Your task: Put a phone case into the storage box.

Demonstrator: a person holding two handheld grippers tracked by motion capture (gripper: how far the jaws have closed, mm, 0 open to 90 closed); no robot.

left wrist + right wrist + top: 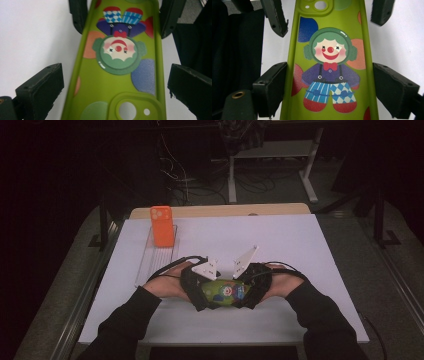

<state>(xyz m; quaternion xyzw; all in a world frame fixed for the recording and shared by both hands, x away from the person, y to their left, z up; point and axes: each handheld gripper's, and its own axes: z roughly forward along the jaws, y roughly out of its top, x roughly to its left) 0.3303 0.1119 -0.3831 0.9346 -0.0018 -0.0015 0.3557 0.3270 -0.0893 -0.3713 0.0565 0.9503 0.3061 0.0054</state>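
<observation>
A lime-green phone case (227,292) printed with a clown lies inside-up near the white table's front edge, between my two hands. My left gripper (201,287) faces it from the left and my right gripper (252,287) from the right. In the left gripper view the case (120,75) runs between my open left gripper (116,82), a thin strip of table showing at each jaw. In the right gripper view my right gripper (329,85) is shut on the case (329,62), both jaws against its long edges.
An orange phone (162,226) stands upright at the far end of a clear ribbed tray (150,262) on the left of the white mat (290,250). A wooden table edge (220,211) runs behind; desk legs and cables lie on the dark floor beyond.
</observation>
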